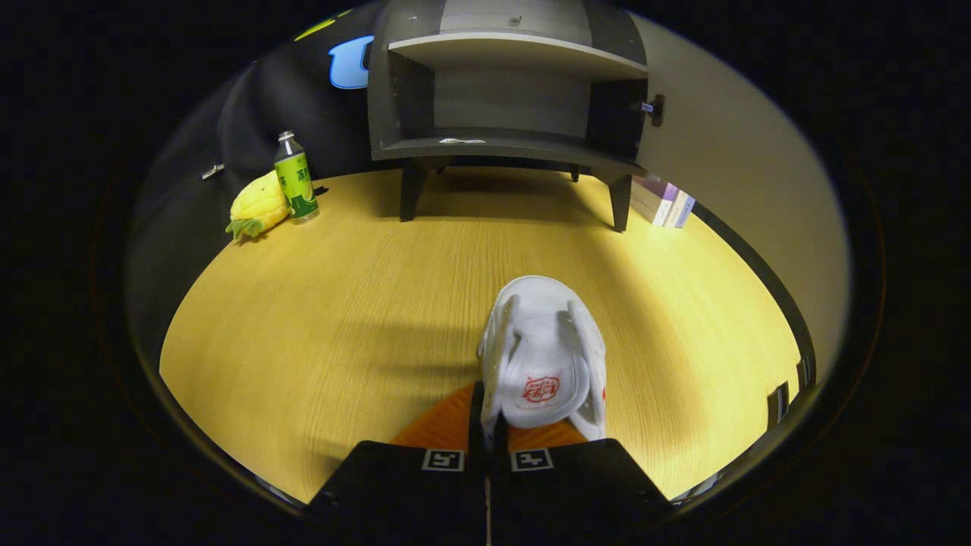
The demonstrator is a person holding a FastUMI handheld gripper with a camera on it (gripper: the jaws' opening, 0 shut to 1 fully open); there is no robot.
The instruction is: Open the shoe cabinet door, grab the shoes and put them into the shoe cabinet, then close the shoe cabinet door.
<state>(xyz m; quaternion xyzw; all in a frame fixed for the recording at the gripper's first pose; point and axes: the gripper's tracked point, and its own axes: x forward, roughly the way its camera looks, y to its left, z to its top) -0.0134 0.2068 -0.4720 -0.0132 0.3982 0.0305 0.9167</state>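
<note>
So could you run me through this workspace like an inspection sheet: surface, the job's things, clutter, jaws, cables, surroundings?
Surface: wooden tabletop, shadowed ahead of the gripper.
Job's things: white shoe held up just ahead; shoe cabinet beyond, its door swung open, shelves bare except a small sticker.
Clutter: pineapple toy and green bottle beside the cabinet; books on its other side.
Grippers: gripper, jaws shut on the shoe's edge.
Cables: nothing seen.
Surroundings: black cloth wall.

White shoe (543, 356) pinched at its side wall, toe toward open grey shoe cabinet (507, 114), shelves bare
</note>
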